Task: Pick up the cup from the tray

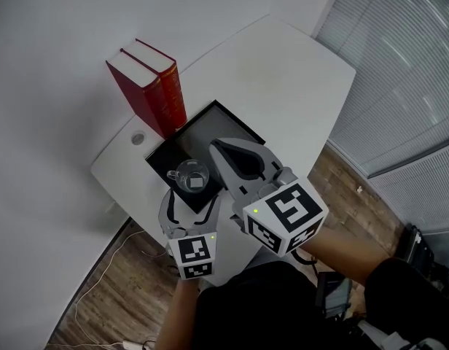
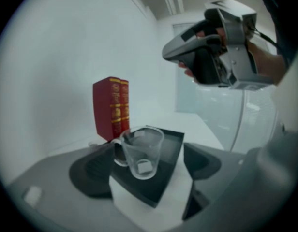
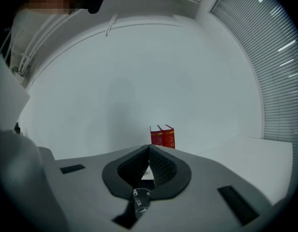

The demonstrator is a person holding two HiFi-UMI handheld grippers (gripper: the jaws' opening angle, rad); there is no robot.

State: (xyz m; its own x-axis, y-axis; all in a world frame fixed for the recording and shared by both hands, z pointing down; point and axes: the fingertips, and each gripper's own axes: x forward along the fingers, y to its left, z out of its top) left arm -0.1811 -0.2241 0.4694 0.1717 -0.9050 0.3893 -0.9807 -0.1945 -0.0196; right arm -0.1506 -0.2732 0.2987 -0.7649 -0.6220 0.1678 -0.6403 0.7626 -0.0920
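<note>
A clear glass cup [image 1: 193,177] stands upright on the near corner of the black tray [image 1: 210,126], its handle to the left. My left gripper [image 1: 191,197] is open wide, one jaw on each side of the cup [image 2: 141,153]; neither pad touches the glass. The tray's corner [image 2: 171,144] points toward this gripper [image 2: 146,166]. My right gripper [image 1: 217,146] is shut on nothing and hangs above the tray, to the right of the cup. In its own view its pads meet at the tip [image 3: 149,151]. It also shows high in the left gripper view [image 2: 164,54].
Two red books [image 1: 148,86] stand upright behind the tray's far left side, against the white wall. The tray lies on a white table [image 1: 283,71] with a round cable cap [image 1: 138,138] beside the books. Window blinds [image 1: 399,64] are at the right; wooden floor with cables lies below.
</note>
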